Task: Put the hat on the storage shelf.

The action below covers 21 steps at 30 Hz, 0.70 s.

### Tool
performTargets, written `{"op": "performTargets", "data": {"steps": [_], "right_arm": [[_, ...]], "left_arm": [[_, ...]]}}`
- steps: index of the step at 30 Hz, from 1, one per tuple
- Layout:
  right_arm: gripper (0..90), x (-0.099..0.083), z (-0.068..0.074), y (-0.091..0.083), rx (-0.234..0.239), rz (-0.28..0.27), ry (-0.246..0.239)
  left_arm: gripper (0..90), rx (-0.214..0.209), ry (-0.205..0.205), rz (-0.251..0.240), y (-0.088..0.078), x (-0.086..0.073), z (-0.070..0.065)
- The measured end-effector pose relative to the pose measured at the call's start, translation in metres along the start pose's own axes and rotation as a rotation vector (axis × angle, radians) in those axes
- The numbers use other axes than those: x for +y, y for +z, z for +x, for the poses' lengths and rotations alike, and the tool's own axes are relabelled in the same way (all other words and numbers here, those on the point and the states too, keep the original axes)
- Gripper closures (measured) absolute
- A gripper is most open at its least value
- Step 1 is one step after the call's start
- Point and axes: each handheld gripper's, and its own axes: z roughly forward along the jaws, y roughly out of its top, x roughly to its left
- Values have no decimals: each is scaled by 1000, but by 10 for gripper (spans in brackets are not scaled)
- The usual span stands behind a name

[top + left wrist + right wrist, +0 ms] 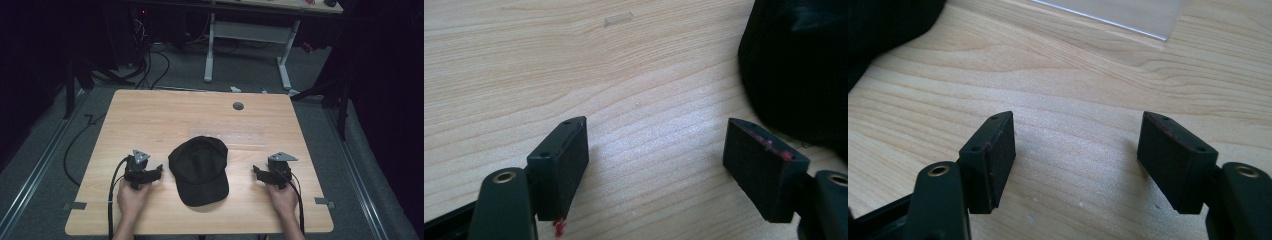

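A black baseball cap (201, 169) lies on the wooden table (150, 120), its brim toward the near edge. My left gripper (159, 169) rests to the cap's left, jaws wide apart over bare wood, pointing at the cap. In the left gripper view the left gripper (656, 125) is open and holds nothing, with the cap (799, 65) at the upper right. My right gripper (255, 171) sits to the cap's right, also aimed at it. In the right gripper view the right gripper (1078, 120) is open on nothing, and the cap (883, 25) fills the upper left corner.
A clear plastic strip (227, 136) lies flat on the table just beyond the cap, and its edge (1118, 15) shows in the right gripper view. A grey cable hole (238, 106) sits near the far edge. A white desk frame (247, 45) stands on the floor behind.
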Motion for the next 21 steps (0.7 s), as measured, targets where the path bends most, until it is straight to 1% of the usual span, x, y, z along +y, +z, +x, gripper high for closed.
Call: {"op": "performTargets", "data": {"steps": [9, 21], "right_arm": [[318, 0, 0, 0, 0, 0, 0], [343, 0, 0, 0, 0, -3, 2]], "left_arm": [[263, -1, -5, -1, 0, 0, 0], [263, 0, -6, -1, 0, 1, 0]]}}
